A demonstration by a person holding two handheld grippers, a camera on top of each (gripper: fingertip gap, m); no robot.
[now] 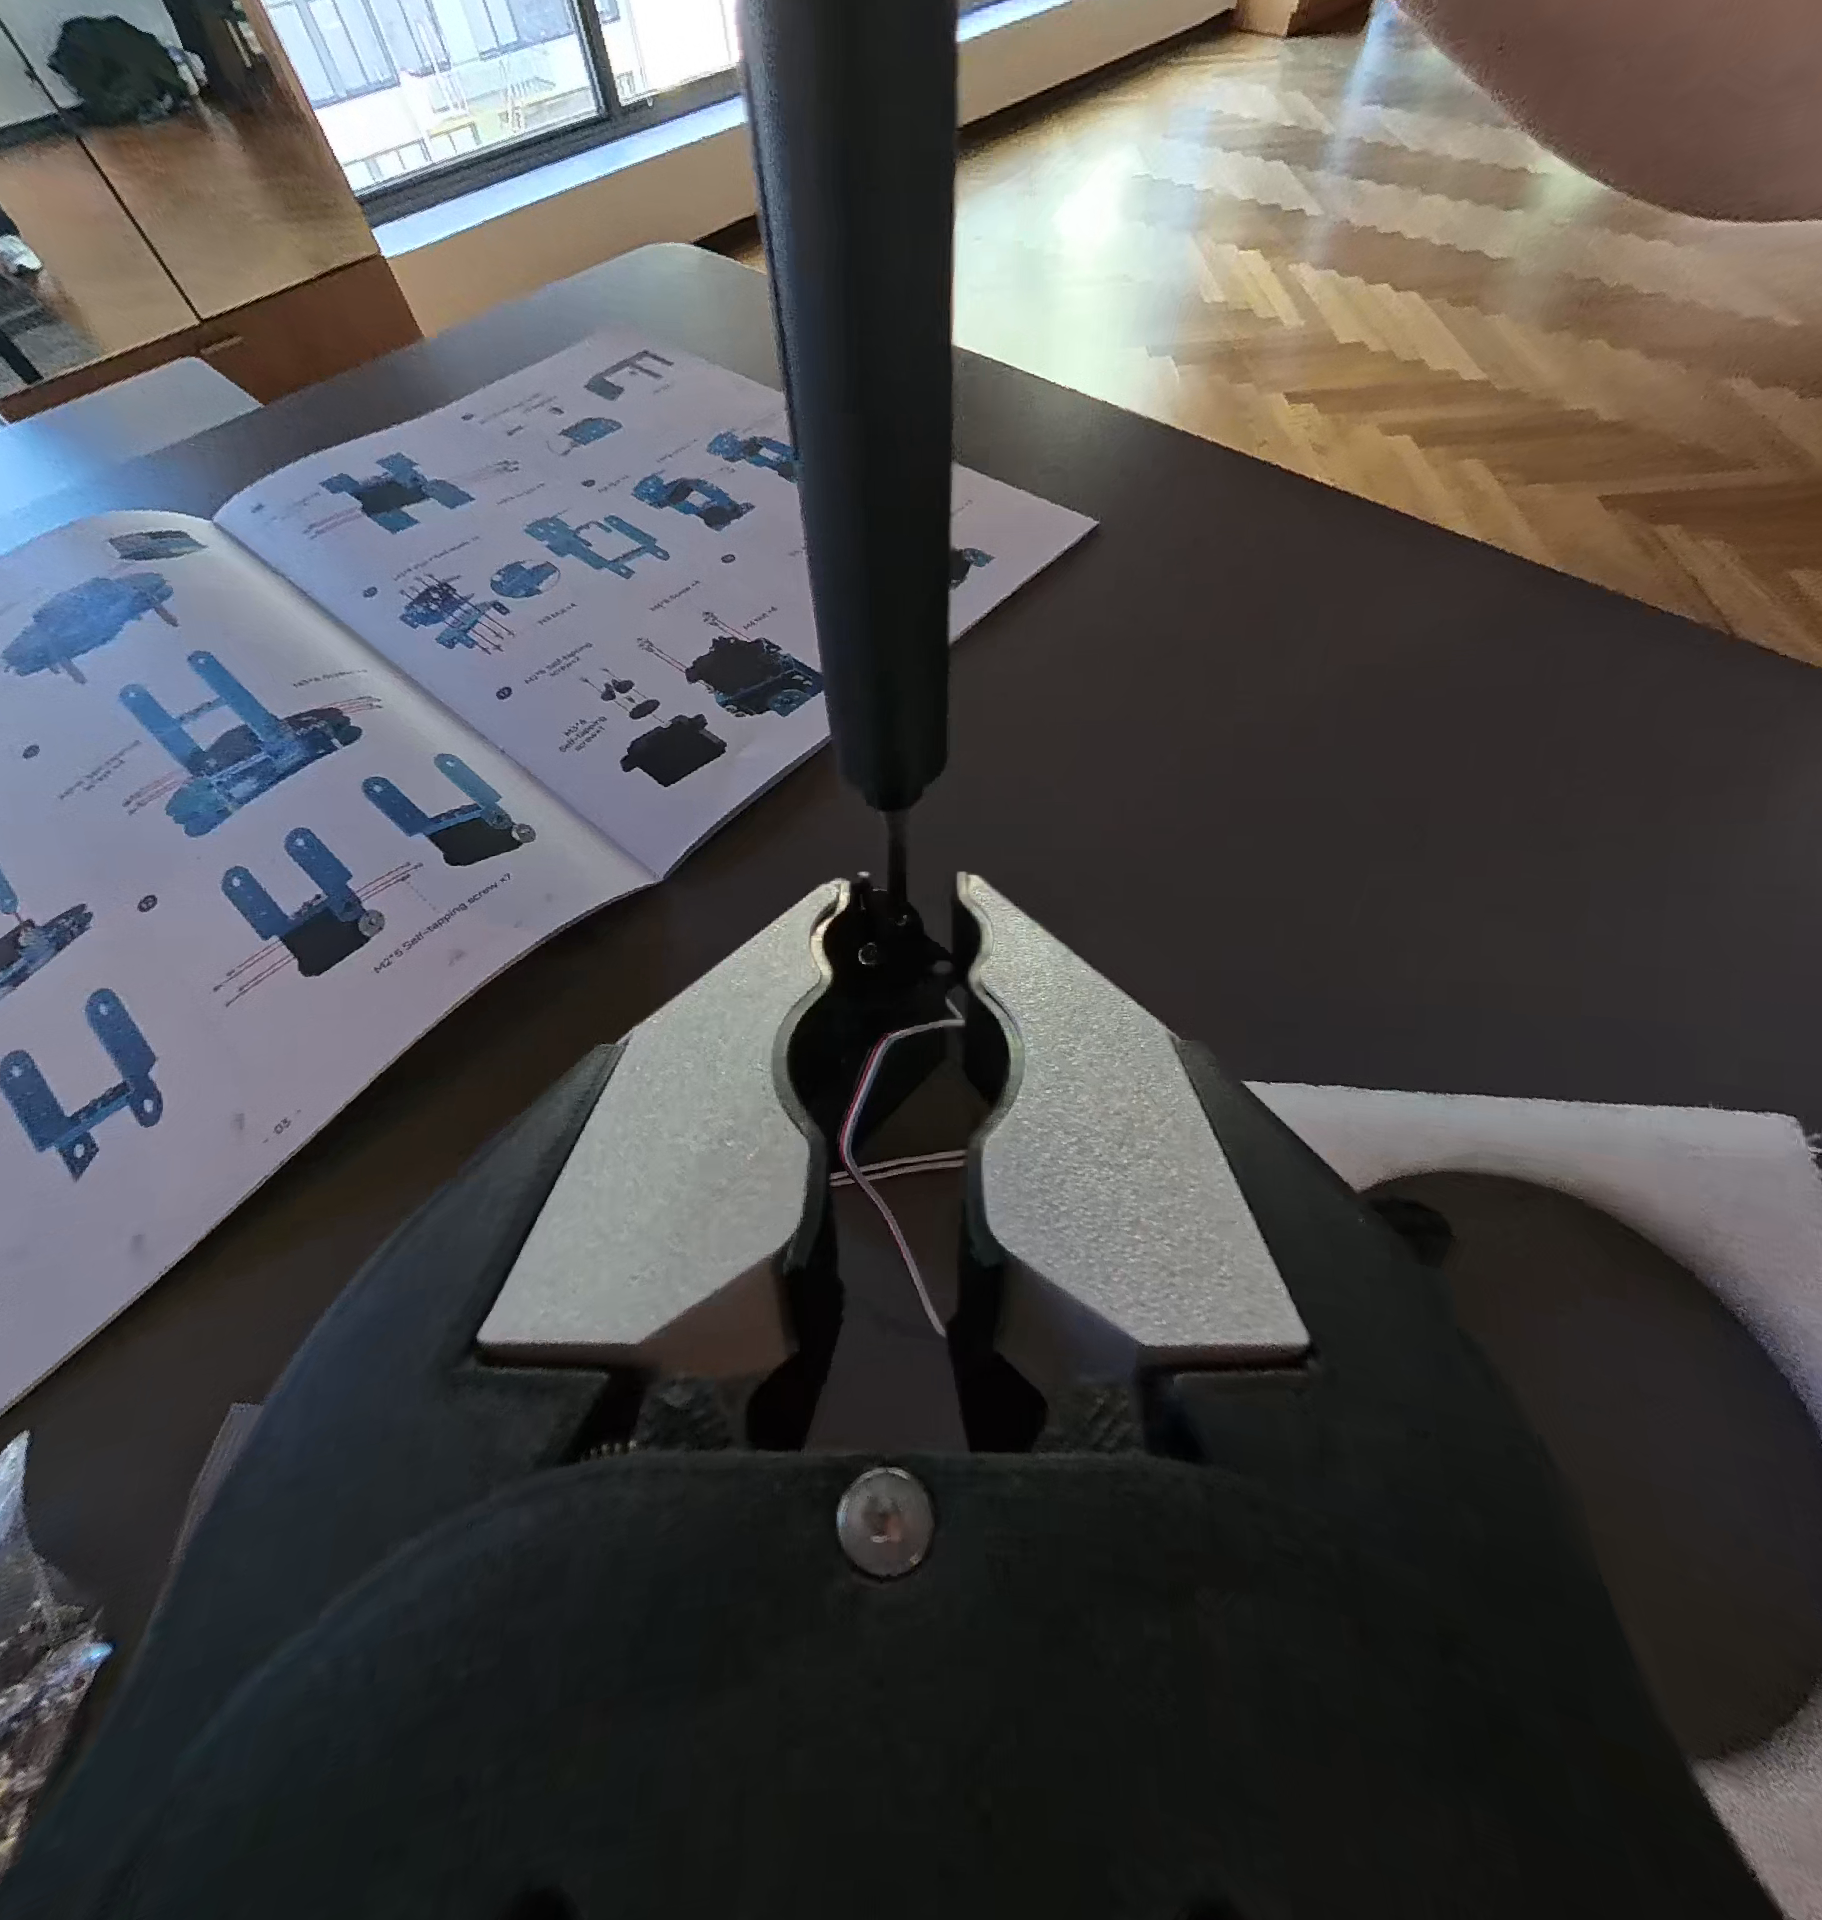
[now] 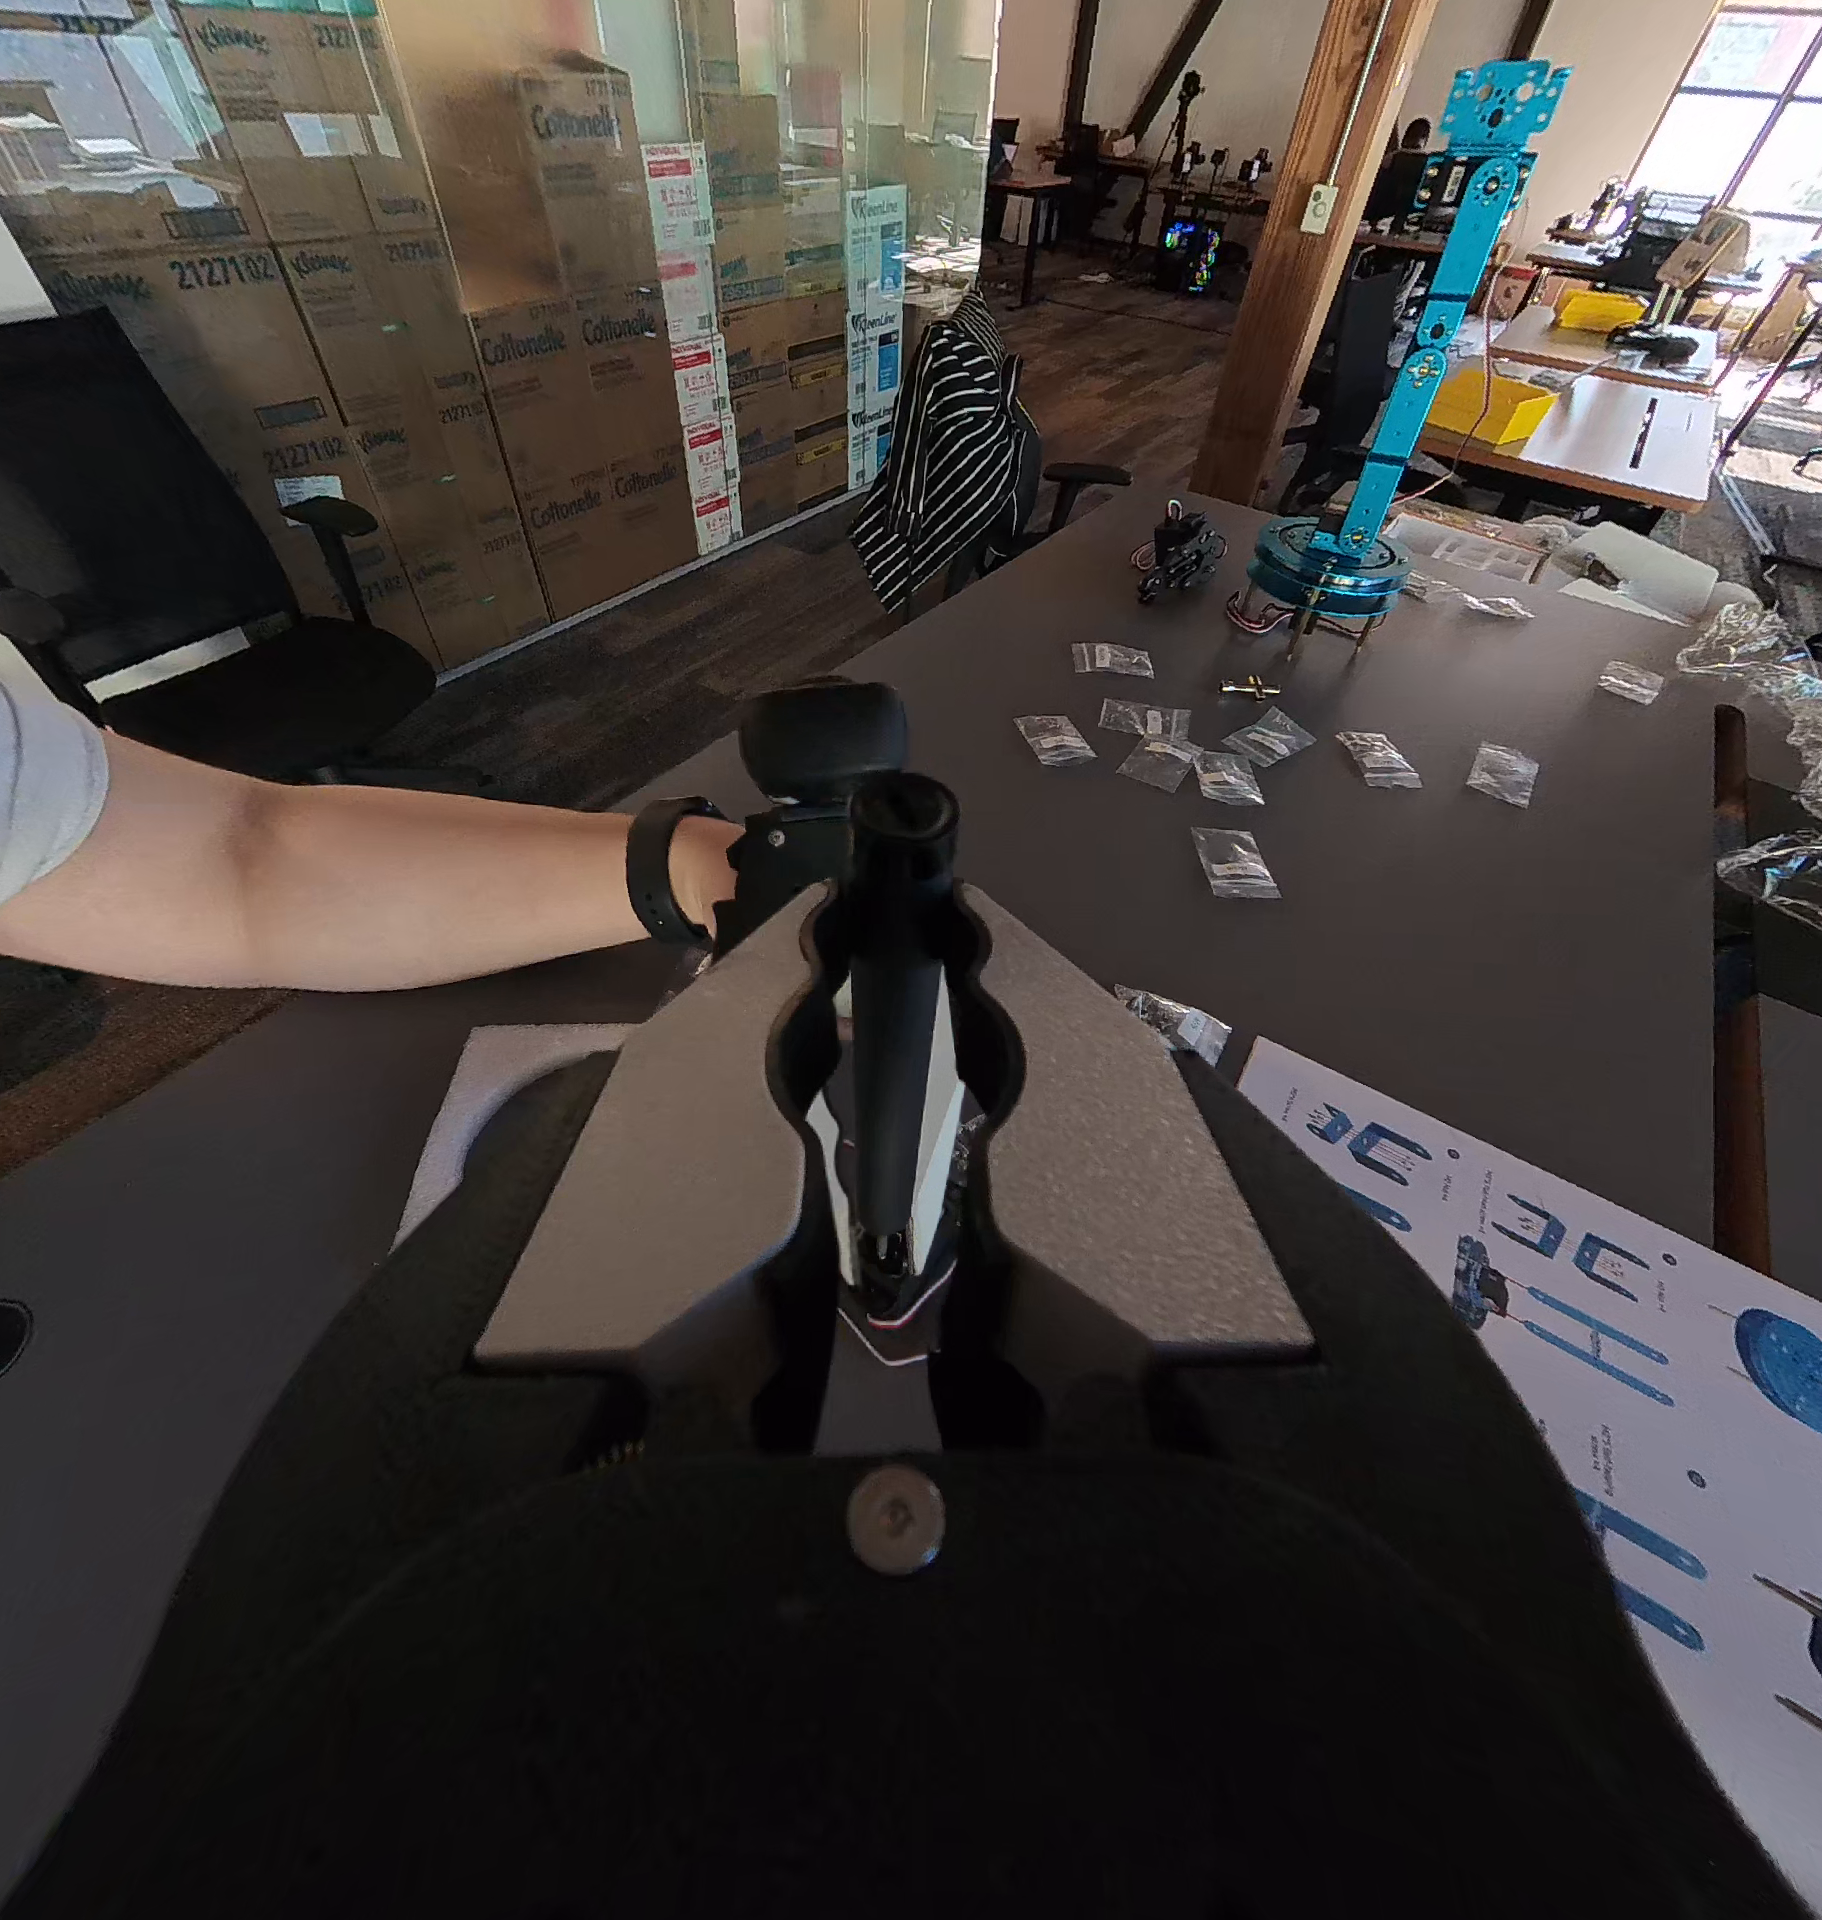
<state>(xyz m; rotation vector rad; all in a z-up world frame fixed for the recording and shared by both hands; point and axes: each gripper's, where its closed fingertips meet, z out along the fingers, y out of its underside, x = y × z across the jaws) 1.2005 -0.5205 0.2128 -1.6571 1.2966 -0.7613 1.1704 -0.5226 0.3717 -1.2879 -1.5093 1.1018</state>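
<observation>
Dark brown tabletop (image 2: 1406, 935). Open instruction booklet (image 1: 387, 748) lies flat at 10 o'clock in left wrist view. White foam sheet (image 1: 1665, 1195) at 4 o'clock. Right wrist view: small clear parts bags (image 2: 1234, 860) scattered at 1 o'clock, blue arm assembly (image 2: 1328, 566) standing beyond them, crumpled clear plastic (image 2: 1811, 831) at 3 o'clock.

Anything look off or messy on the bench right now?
Nothing damaged or spilled. Small clear parts bags lie scattered on the dark table, and crumpled plastic wrap sits at its right edge. Booklet lies open, flat.
</observation>
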